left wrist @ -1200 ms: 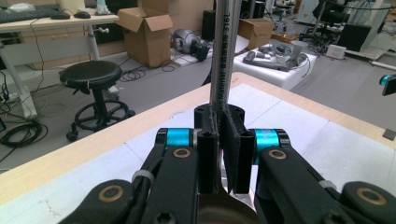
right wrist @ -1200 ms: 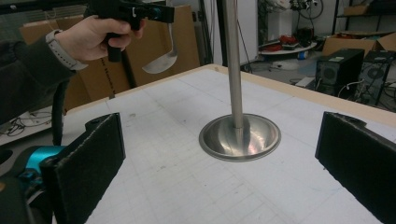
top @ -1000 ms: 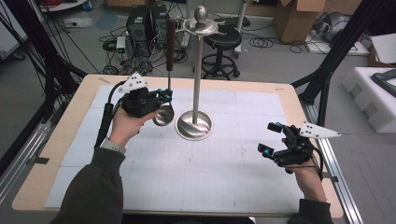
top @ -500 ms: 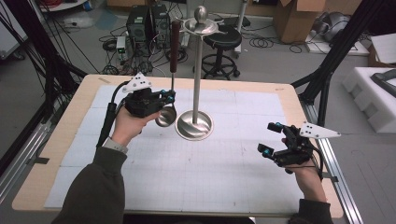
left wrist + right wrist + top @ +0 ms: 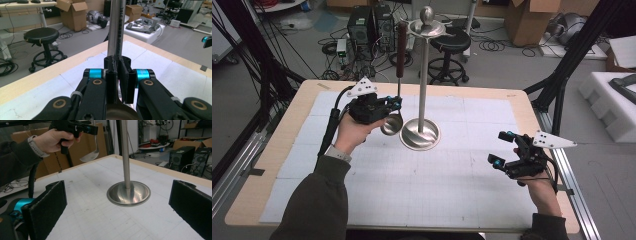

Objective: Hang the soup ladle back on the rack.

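Room: lab clutter behind, stool (image 5: 451, 40), cardboard boxes (image 5: 532, 17), PC towers (image 5: 371, 22). Surface (image 5: 447, 210): wood edge, white grid mat. Stand (image 5: 422, 75) mid-mat, disc top looks like a hanging rack. Ladle (image 5: 397, 75) held upright beside it, bowl down, probably to hang. Left tongs (image 5: 395, 104) clamped on its shaft. Right tongs (image 5: 503, 148) apart, idle at right.

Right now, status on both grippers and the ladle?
Left gripper shut on ladle stem, ladle upright, bowl low. Right gripper open, nothing between the jaws. Stand close beside ladle bowl.
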